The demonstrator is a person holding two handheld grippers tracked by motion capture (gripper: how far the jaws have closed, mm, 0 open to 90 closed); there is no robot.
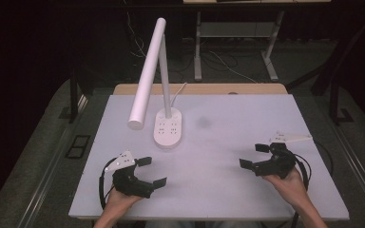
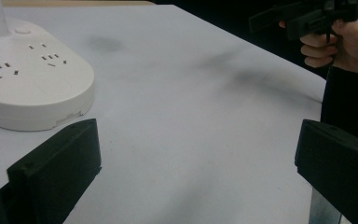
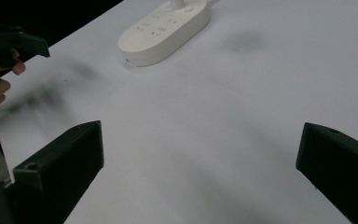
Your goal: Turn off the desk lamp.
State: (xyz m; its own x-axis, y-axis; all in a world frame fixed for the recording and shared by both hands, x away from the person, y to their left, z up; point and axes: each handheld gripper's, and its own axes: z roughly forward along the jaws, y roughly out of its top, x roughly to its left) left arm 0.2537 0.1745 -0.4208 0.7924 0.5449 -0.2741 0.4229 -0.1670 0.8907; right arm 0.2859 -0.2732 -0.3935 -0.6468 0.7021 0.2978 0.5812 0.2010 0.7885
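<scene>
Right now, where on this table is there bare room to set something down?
The widest bare patch is the white table right of the lamp base, reaching to the far and right edges. The strip between the left hand-held gripper and the right hand-held gripper is also free. It is crowded at the far left, where the lamp head hangs over the board.

White desk lamp standing on the white table, left of centre toward the far edge. Its oval base carries socket outlets on top; a slim upright post rises from the base's far end, and a long cylindrical head slopes down toward the near side, its lower end hanging left of the base.
</scene>
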